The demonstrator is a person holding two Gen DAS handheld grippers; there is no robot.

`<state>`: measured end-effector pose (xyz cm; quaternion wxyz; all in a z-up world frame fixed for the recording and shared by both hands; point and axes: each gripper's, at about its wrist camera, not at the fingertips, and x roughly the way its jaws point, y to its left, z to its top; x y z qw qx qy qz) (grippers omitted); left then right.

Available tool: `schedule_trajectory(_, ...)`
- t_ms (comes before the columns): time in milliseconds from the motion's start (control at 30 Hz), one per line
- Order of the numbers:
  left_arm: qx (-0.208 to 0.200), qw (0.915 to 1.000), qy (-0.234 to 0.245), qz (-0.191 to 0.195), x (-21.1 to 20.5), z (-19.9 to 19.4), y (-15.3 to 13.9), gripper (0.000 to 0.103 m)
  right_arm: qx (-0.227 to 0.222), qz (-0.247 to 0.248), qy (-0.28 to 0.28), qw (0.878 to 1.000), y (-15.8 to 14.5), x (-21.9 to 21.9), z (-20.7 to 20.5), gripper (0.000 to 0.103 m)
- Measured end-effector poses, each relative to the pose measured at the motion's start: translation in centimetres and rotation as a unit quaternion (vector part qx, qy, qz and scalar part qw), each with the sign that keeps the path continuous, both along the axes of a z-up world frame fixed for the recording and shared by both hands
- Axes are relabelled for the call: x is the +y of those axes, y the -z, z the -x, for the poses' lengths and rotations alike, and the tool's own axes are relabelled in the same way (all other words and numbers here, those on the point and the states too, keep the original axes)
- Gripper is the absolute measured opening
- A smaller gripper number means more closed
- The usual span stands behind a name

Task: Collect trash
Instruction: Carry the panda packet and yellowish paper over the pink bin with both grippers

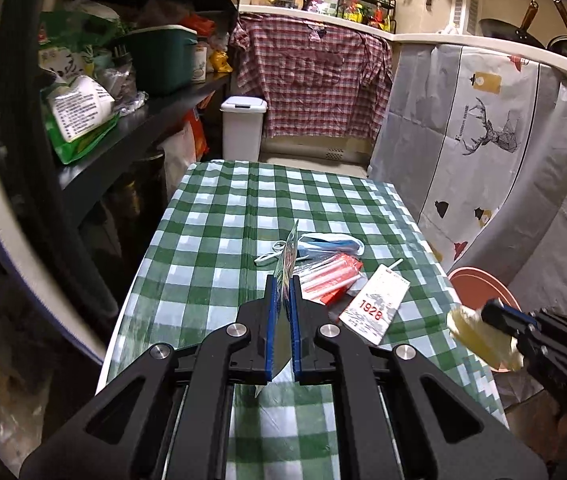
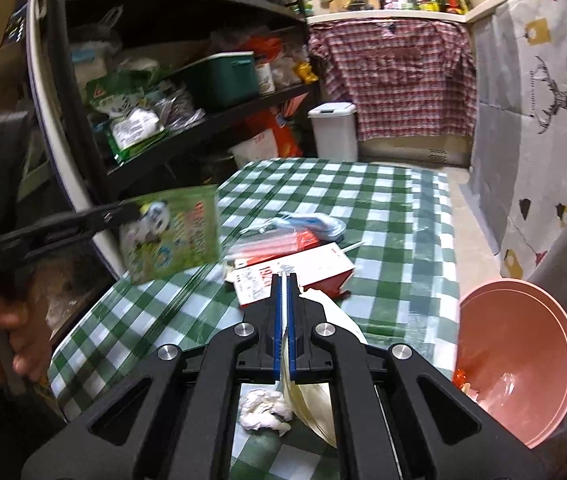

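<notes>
Holding a green snack wrapper point(image 2: 171, 236) edge-on, the left gripper point(image 1: 282, 280) has its jaws clamped on it, lifted above the checkered counter point(image 1: 211, 240). Right gripper point(image 2: 283, 280) jaws are pinched on a pale yellowish wrapper point(image 1: 479, 338), up off the counter near its right edge. More trash lies past both: a red-and-white carton point(image 1: 375, 300), red packet point(image 1: 331, 276), blue-white pack point(image 1: 329, 242). Pink bin point(image 2: 523, 360) sits right of the counter.

Dim, warped edges, perhaps motion-blurred.
</notes>
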<state>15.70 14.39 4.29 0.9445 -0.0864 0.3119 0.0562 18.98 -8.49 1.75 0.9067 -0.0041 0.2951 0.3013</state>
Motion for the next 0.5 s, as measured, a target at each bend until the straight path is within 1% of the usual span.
schedule_trajectory(133, -0.013, 0.9999, -0.009, -0.006, -1.0, 1.0, -0.6, 0.006, -0.007, -0.006, 0.031, 0.999, -0.5, -1.3, -0.3, 0.003)
schedule_trajectory(233, -0.02, 0.9998, -0.005, -0.005, -1.9, 1.4, -0.9, 0.006, -0.013, -0.008, 0.055, 0.998, -0.9, -2.2, -0.5, 0.003)
schedule_trajectory(400, -0.026, 0.9994, 0.004, -0.02, -3.7, 1.5, -1.3, 0.006, -0.027, -0.005, 0.089, 0.996, -1.3, -3.7, -0.5, 0.003)
schedule_trajectory(500, -0.024, 0.9995, 0.008, -0.02, -4.5, 1.3, -1.4, 0.006, -0.032, 0.0, 0.107, 0.994, -1.3, -4.6, -0.7, 0.003)
